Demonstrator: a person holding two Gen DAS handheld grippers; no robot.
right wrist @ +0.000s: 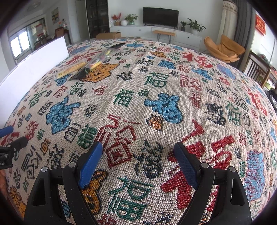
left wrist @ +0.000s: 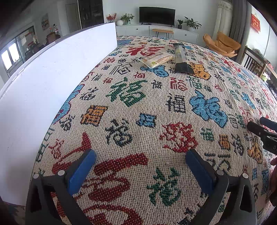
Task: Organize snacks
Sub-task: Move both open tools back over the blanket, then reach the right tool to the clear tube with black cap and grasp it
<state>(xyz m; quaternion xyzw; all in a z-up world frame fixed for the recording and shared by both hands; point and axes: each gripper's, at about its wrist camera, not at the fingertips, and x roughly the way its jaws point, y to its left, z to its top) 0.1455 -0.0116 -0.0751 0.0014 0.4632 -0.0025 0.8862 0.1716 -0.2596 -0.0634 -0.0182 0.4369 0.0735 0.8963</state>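
The left gripper (left wrist: 140,157) hangs over a big woven cloth (left wrist: 155,107) full of red, blue, green and orange signs, and its two blue fingers (left wrist: 81,171) stand wide apart with nothing between them. The right gripper (right wrist: 137,153) hangs over the same cloth, and its blue fingers (right wrist: 90,162) are also spread wide and hold nothing. Two snacks lie far ahead on the cloth, well away from both grippers. One is a flat pale snack packet (left wrist: 156,59) with yellow on it. The other is a long dark snack bag (left wrist: 181,58) with a see-through middle, and it lies just beside the pale one, so close that they seem to touch. A tall white board (left wrist: 43,83) stands on the left side of the cloth. At the back of the room there is a black TV (left wrist: 157,16) on a white cabinet (left wrist: 155,31), and an orange chair (left wrist: 221,44) sits to the right
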